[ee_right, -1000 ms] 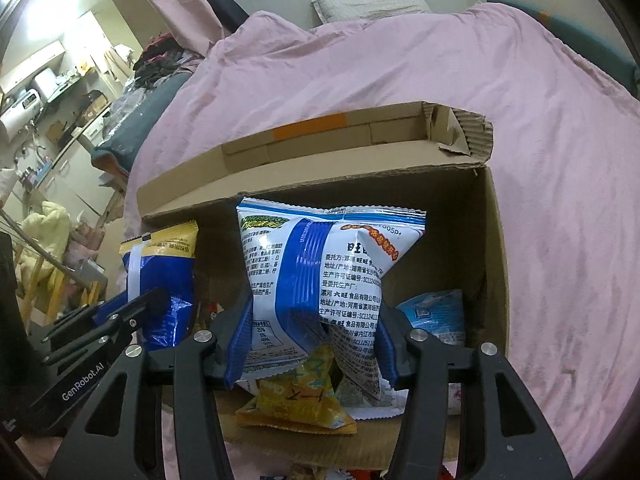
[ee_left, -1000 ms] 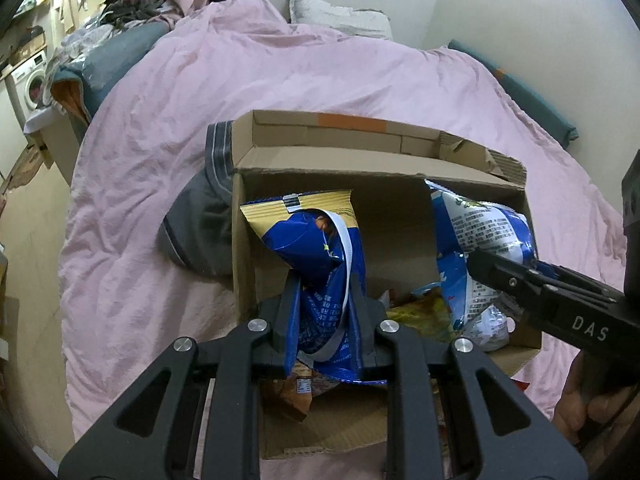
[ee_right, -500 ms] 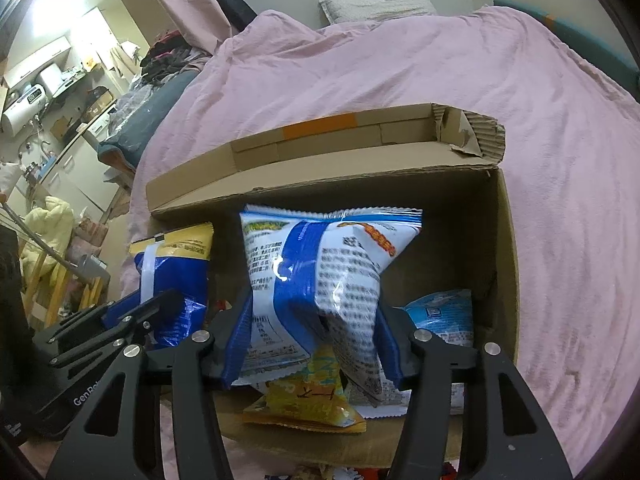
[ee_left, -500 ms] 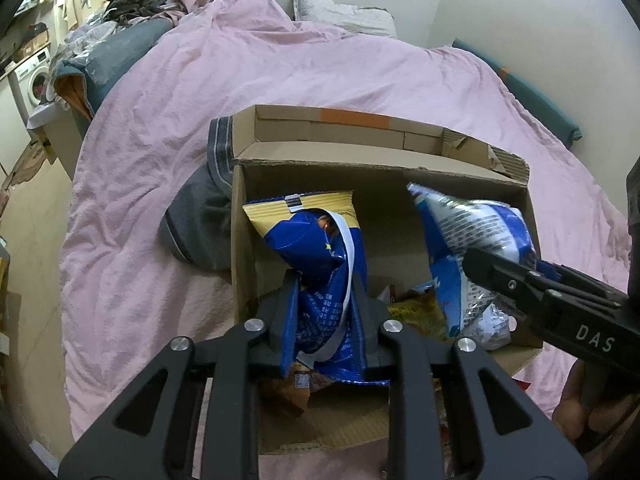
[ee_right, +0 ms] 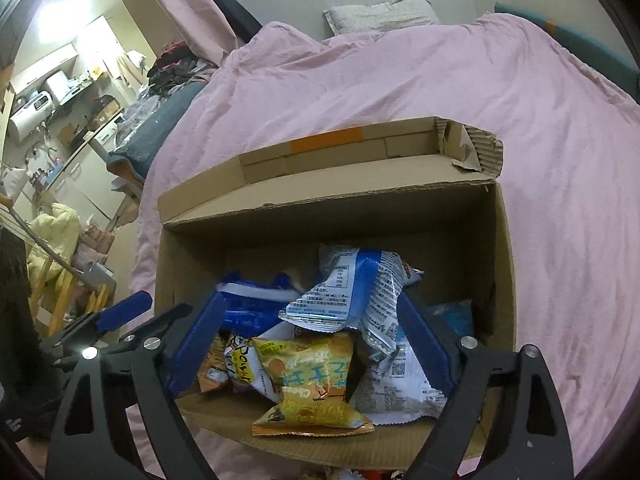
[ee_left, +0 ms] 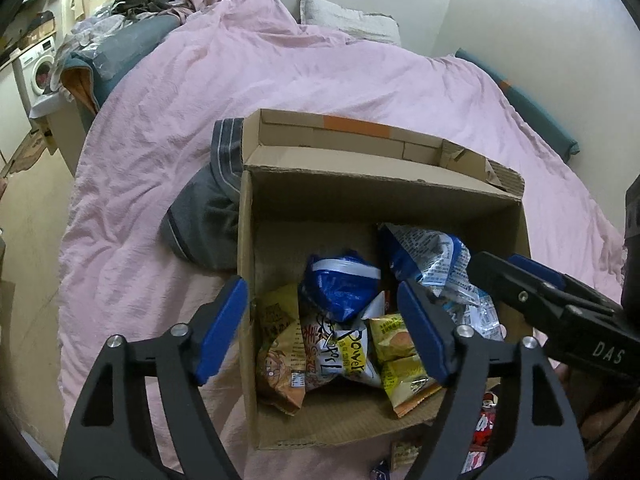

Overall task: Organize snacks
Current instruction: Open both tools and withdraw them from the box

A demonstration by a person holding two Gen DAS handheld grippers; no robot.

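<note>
An open cardboard box [ee_left: 248, 248] [ee_right: 504, 248] lies on the pink bed with several snack bags inside. My left gripper [ee_left: 320, 328] is open and empty above the box's near left side. The dark blue bag [ee_left: 340, 284] [ee_right: 248, 308] lies in the box on yellow and orange bags [ee_left: 280, 348]. My right gripper [ee_right: 308, 344] is open over the box. The white-and-blue bag [ee_right: 352, 288] [ee_left: 436, 256] lies loose between its jaws, on a yellow bag [ee_right: 312, 380].
A grey garment [ee_left: 208, 216] lies against the box's left side. More snack packets [ee_left: 484, 428] lie on the bed in front of the box. A pillow [ee_left: 348, 24] and the wall are beyond. Clutter and a washing machine [ee_left: 40, 68] stand left of the bed.
Both grippers have opened. The dark blue bag has dropped from the left gripper into the box. The white-and-blue bag has dropped from the right gripper onto the pile.
</note>
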